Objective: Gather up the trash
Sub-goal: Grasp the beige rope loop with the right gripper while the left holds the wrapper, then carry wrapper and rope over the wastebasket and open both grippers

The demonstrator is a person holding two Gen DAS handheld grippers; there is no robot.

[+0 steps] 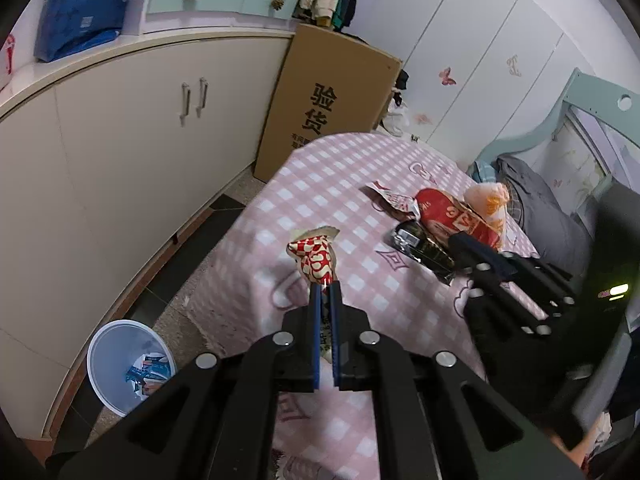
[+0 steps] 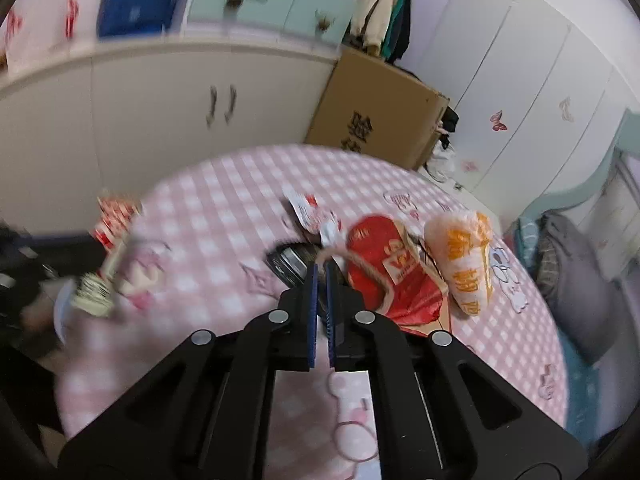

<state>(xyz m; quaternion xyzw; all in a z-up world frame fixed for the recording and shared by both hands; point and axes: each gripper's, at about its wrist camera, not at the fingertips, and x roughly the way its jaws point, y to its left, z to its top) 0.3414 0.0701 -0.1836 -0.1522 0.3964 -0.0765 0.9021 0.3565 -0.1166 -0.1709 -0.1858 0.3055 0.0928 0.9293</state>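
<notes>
My left gripper (image 1: 326, 286) is shut on a red-and-cream patterned wrapper (image 1: 314, 258), held above the near edge of the pink checked bed (image 1: 320, 192). My right gripper (image 2: 320, 266) is shut on the twine handle (image 2: 360, 264) of a red paper bag (image 2: 394, 276) lying on the bed; it also shows in the left wrist view (image 1: 476, 256). Beside the bag lie an orange-printed plastic bag (image 2: 464, 256), a dark foil wrapper (image 1: 420, 246) and a torn red-white wrapper (image 1: 394, 200). The held wrapper shows blurred at the left of the right wrist view (image 2: 114, 216).
A white trash bin (image 1: 128, 364) with some trash inside stands on the floor, left of the bed, against cream cabinets (image 1: 120, 152). A tall cardboard box (image 1: 328, 96) leans behind the bed. Grey bedding (image 1: 548, 216) lies at the right.
</notes>
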